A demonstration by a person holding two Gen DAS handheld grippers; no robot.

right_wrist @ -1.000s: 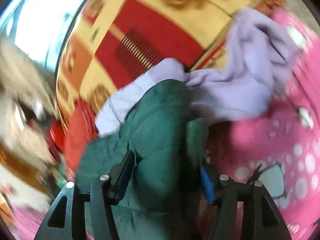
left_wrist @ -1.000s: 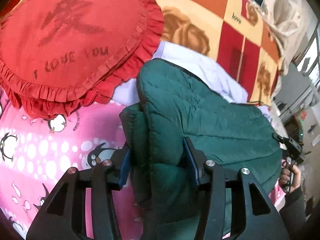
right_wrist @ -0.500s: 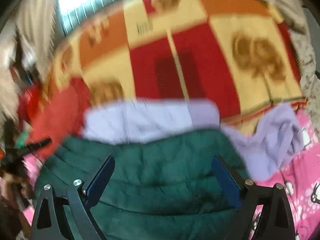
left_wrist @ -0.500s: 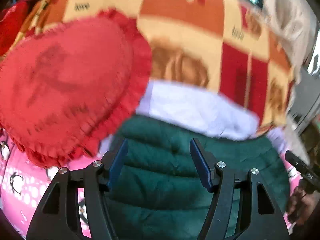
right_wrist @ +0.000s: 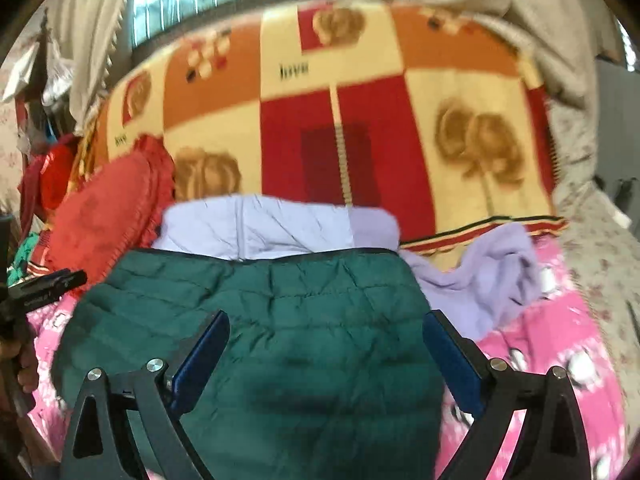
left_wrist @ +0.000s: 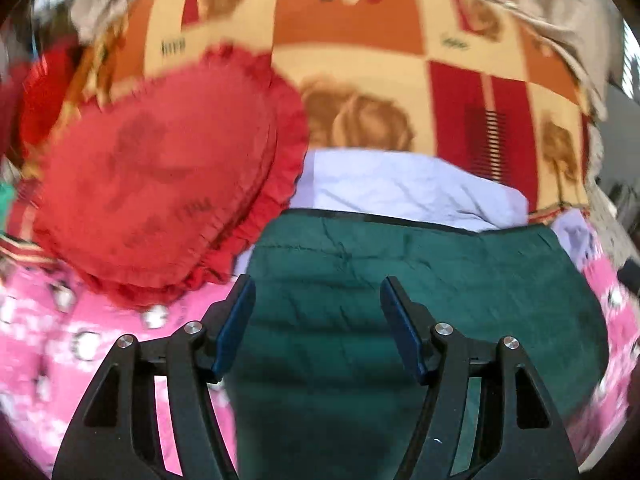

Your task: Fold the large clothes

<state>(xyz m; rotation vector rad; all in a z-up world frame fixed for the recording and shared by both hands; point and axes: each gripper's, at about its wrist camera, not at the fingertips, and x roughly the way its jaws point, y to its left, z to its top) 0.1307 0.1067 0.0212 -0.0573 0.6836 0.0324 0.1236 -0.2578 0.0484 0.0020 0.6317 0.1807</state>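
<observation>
A dark green quilted jacket (left_wrist: 400, 280) lies folded flat on the pink penguin sheet (left_wrist: 80, 360); it also shows in the right wrist view (right_wrist: 280, 320). My left gripper (left_wrist: 318, 292) is open and empty, hovering over the jacket's left part. My right gripper (right_wrist: 326, 326) is open wide and empty, above the jacket's middle. The left gripper's tip (right_wrist: 48, 284) shows at the left edge of the right wrist view.
A lavender garment (right_wrist: 260, 224) lies just behind the jacket, with a lavender cloth (right_wrist: 488, 276) bunched to its right. A red heart cushion (left_wrist: 160, 184) sits at left. A red, orange and cream blanket (right_wrist: 340, 120) is piled behind.
Both grippers have let go of the green jacket and opened. They pulled back and up, and the jacket now lies flat on the bed.
</observation>
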